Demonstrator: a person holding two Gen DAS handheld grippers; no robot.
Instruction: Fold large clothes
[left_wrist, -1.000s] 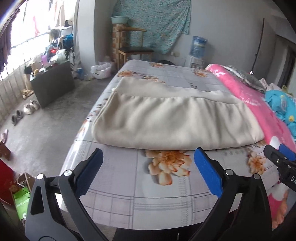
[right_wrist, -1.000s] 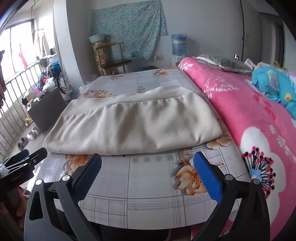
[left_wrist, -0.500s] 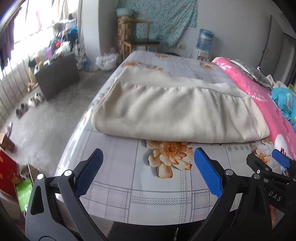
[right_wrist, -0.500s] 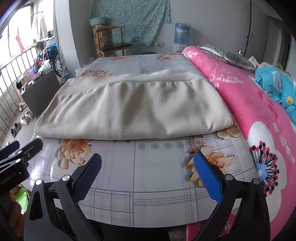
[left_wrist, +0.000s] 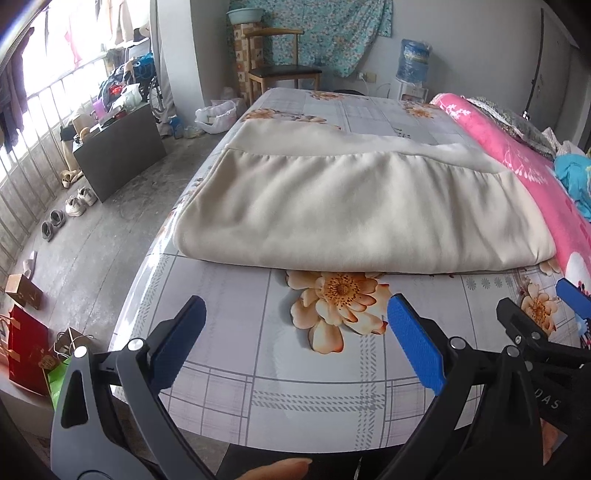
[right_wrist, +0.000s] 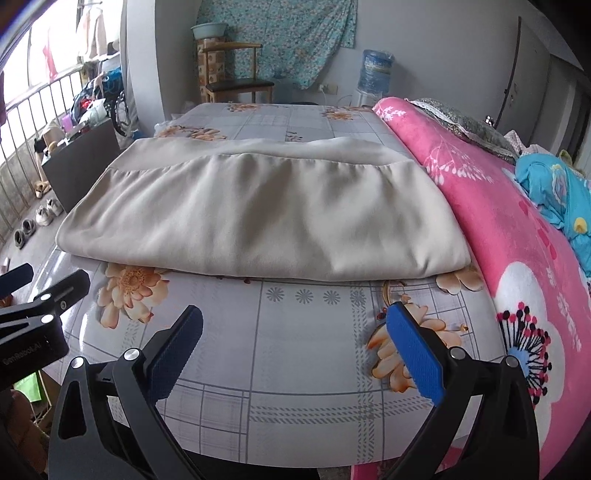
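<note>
Folded beige garment, long axis left-right, fold edge nearest.

Left gripper and right gripper spread wide, side by side

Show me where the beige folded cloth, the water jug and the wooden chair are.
beige folded cloth (left_wrist: 354, 206), left wrist view, middle of its top layer.
water jug (right_wrist: 376, 68), right wrist view, blue bottle body.
wooden chair (left_wrist: 284, 72), left wrist view, dark seat.

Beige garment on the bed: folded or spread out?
Folded: the beige garment lies doubled in layers, rounded fold edge nearest the open, empty grippers.
</note>
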